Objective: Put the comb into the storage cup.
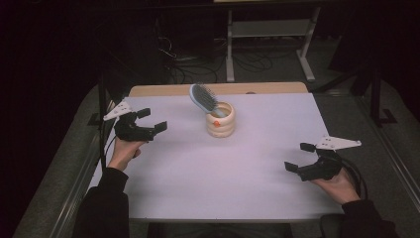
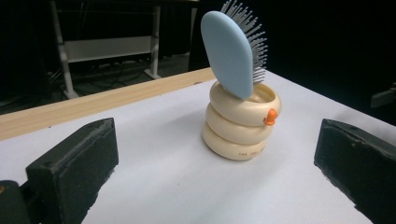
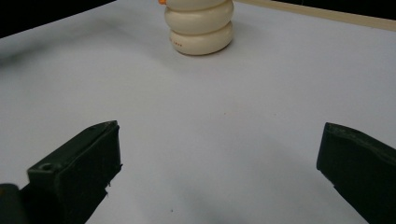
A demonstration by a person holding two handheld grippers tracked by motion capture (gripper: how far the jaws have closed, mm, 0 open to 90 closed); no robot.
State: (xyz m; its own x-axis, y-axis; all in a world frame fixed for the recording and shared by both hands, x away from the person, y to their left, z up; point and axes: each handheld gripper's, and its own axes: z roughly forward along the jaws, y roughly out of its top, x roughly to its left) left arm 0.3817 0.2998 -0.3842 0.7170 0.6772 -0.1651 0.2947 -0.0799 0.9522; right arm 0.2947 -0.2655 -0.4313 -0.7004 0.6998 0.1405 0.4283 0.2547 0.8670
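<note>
The left gripper (image 1: 152, 120) hovers over the left part of the table, its two black jaws spread wide apart with nothing between them. In the left gripper view the jaws are blocky, with a rough, foam-like face, and they point at the cup (image 2: 241, 123) near by. The right gripper (image 1: 299, 156) sits low by the table's right edge, its jaws likewise wide apart and empty, well apart from the cup.

The cup (image 1: 221, 120) stands upright toward the far middle of the table. It is cream, smooth and glossy, shaped like three stacked rings, with a small orange knob (image 2: 270, 116) at its side. A hairbrush (image 1: 203, 98) stands in it, handle down, leaning left in the high view. Its back (image 2: 229, 53) is smooth pale blue plastic, oval, with thin grey bristles on the other side.

The table (image 1: 247, 168) is a flat, matte white sheet with a light wood strip (image 1: 173, 90) along its far edge. Beyond it the room is dark: a grey floor, loose cables (image 1: 193, 62) and a pale metal frame (image 1: 270, 29).
</note>
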